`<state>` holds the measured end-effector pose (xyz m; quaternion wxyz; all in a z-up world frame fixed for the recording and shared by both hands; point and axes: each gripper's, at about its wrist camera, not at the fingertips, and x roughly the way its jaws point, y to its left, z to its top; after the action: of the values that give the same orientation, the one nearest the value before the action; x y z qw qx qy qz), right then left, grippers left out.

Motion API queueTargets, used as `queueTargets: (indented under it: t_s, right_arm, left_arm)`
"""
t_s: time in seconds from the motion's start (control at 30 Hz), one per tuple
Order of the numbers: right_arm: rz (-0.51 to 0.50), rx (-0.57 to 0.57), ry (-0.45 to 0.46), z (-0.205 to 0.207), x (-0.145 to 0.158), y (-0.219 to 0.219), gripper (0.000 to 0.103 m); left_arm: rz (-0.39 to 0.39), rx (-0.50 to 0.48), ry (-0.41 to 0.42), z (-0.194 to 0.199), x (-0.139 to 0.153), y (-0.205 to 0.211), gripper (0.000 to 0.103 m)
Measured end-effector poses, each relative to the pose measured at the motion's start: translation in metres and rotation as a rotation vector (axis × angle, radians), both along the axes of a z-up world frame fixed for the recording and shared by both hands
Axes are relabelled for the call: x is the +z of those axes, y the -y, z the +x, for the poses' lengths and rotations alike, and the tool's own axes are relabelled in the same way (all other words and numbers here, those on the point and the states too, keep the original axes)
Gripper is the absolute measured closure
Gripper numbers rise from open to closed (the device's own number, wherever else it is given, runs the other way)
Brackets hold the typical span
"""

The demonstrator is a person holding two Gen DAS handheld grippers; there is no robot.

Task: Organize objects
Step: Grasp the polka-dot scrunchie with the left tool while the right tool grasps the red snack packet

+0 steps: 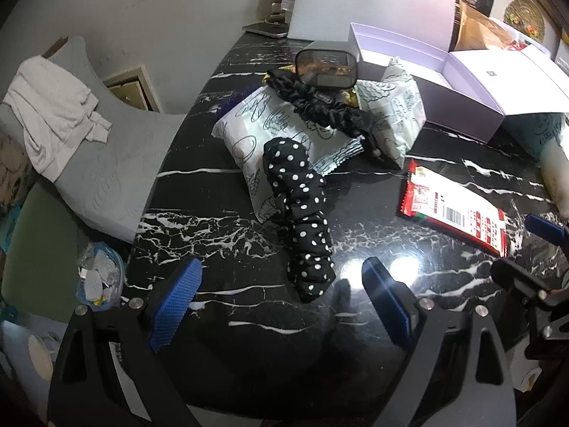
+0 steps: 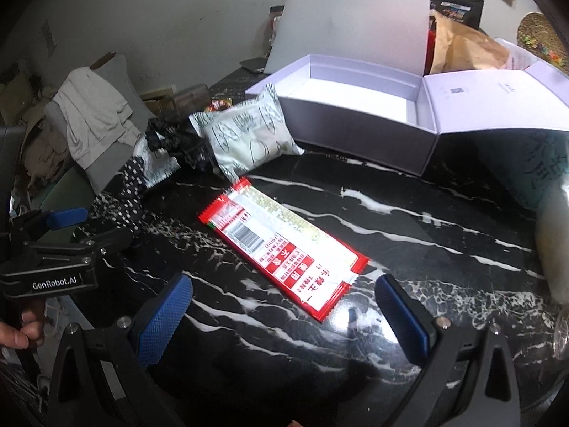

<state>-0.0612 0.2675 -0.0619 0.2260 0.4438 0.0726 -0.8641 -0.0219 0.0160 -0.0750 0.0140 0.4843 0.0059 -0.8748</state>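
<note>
Black white-dotted fabric scrunchie [image 1: 302, 220] is laid lengthwise, far end draped on white printed snack pouch [image 1: 249, 142]. Flat red-edged sachet [image 2: 281, 245] is laid barcode-up near open lilac cardboard box [image 2: 355, 121].

At the left of my left view, a crumpled white cloth [image 1: 53, 106] drapes over a grey padded chair [image 1: 103, 178]. Lower left, a clear plastic bag of scraps [image 1: 99, 279] sits beside the black white-veined marble desk [image 1: 220, 245]. A woven round basket [image 1: 524, 14] hangs upper right.

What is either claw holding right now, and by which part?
Nothing is held. The left claw stands open around the near end of the polka-dot scrunchie; the right claw stands open over the red packet.
</note>
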Motion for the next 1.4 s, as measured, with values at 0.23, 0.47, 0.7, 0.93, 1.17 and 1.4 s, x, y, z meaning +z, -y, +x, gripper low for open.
queueTargets:
  t_s: [0.23, 0.47, 0.7, 0.93, 1.17, 1.4]
  right_arm:
    - [0.113, 0.101, -0.084, -0.008, -0.012, 0.008, 0.001]
    - [0.125, 0.178, -0.063, -0.02, -0.024, 0.013, 0.001]
    - [0.079, 0.18, -0.023, -0.033, -0.034, 0.011, 0.002]
    - [0.083, 0.197, -0.026, -0.033, -0.028, 0.015, 0.033]
    - [0.082, 0.191, -0.001, -0.02, -0.025, 0.015, 0.043]
    - [0.104, 0.167, 0.026, -0.003, -0.024, 0.009, 0.043]
  left_arm:
    - [0.024, 0.002, 0.023, -0.018, -0.013, 0.0, 0.015]
    - [0.003, -0.006, 0.052, -0.036, -0.022, -0.008, 0.026]
    - [0.021, -0.027, 0.037, -0.049, -0.023, -0.006, 0.045]
    - [0.014, -0.067, 0.026, -0.047, -0.021, -0.011, 0.064]
    - [-0.005, -0.123, 0.018, -0.024, -0.017, -0.025, 0.081]
    - [0.019, -0.195, 0.029, -0.005, -0.017, -0.036, 0.082]
